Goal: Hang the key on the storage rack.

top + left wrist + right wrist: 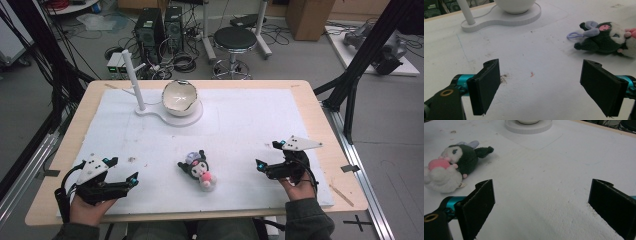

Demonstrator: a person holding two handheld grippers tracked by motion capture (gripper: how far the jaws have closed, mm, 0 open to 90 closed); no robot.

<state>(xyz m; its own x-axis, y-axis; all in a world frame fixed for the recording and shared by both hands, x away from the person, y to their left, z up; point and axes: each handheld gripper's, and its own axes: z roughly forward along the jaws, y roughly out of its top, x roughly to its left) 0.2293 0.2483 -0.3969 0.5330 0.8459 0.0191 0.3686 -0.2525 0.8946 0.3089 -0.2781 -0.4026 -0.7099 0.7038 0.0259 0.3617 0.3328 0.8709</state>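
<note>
Lying fuzzy between both grippers' wide, flat black jaws: a plush toy on white foam.

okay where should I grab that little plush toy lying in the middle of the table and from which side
Take the plush toy across its dark middle body, the thickest and softest part, rather than the thin ears or the purple loop. It lies flat on its side with bare table around it, so coming from above with the jaws spanning the body looks safest. The right gripper, open, sits close.
</note>
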